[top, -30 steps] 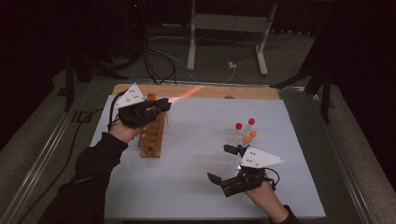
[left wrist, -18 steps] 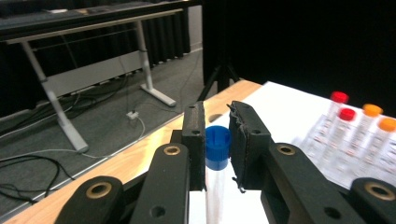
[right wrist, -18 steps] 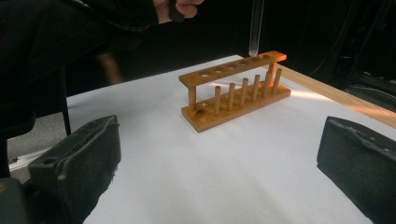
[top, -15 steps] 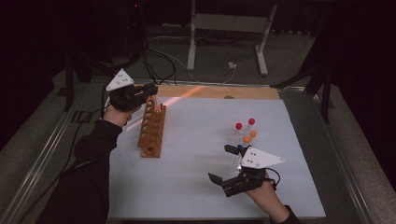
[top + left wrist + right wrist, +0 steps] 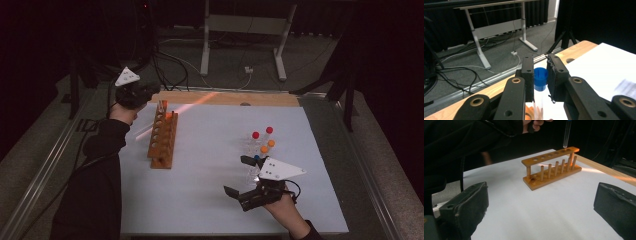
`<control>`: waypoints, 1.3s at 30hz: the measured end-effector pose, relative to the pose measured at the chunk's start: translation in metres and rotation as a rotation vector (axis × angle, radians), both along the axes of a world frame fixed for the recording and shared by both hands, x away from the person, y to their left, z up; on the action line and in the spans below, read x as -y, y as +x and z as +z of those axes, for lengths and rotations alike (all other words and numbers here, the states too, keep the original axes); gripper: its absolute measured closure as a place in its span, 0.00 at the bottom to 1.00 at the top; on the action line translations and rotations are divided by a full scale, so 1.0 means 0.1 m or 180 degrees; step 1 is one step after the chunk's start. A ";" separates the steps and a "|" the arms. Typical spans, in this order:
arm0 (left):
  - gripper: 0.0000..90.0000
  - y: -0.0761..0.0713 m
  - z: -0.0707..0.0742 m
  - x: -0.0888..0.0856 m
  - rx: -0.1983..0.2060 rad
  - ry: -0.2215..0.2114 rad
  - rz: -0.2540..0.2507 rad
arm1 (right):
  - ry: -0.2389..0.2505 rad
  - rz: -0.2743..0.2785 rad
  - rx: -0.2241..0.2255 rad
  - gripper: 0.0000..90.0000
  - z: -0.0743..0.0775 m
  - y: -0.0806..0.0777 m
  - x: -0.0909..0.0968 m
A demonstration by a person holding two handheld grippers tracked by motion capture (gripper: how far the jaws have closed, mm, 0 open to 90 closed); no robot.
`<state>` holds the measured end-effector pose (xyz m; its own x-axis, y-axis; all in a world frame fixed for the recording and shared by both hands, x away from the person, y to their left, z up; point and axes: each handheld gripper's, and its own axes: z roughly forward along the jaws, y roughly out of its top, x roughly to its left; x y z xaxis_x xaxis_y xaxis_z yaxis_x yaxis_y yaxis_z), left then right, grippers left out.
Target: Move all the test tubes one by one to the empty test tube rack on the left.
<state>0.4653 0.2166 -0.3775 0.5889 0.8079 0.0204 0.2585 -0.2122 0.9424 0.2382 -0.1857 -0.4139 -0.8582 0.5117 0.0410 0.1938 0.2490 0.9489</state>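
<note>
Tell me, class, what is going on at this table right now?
A person works with a gripper in each hand. The left gripper is shut on a blue-capped test tube, holding it upright just above the far end of the wooden rack; it is not yet in a hole. The right gripper rests open on the white mat, beside a cluster of capped tubes.
</note>
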 end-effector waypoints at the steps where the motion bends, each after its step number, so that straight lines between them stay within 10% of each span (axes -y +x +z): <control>1: 0.87 0.03 -0.01 0.00 -0.0020 -0.0005 0.0011 | -0.0003 0.0002 -0.0004 0.00 0.00 0.00 0.00; 13: 0.87 0.19 -0.18 0.07 -0.0046 0.0145 0.0127 | 0.0004 0.0020 -0.0032 0.00 -0.01 0.01 0.01; 39: 0.87 0.17 -0.76 0.00 -0.0246 0.0003 0.0258 | 0.0024 0.0028 -0.0051 0.00 0.00 0.00 0.03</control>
<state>0.4827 0.2165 -0.4535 0.5215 0.8529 -0.0216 0.3467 -0.1887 0.9188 0.2379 -0.1887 -0.4141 -0.8619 0.5037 0.0588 0.2070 0.2435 0.9476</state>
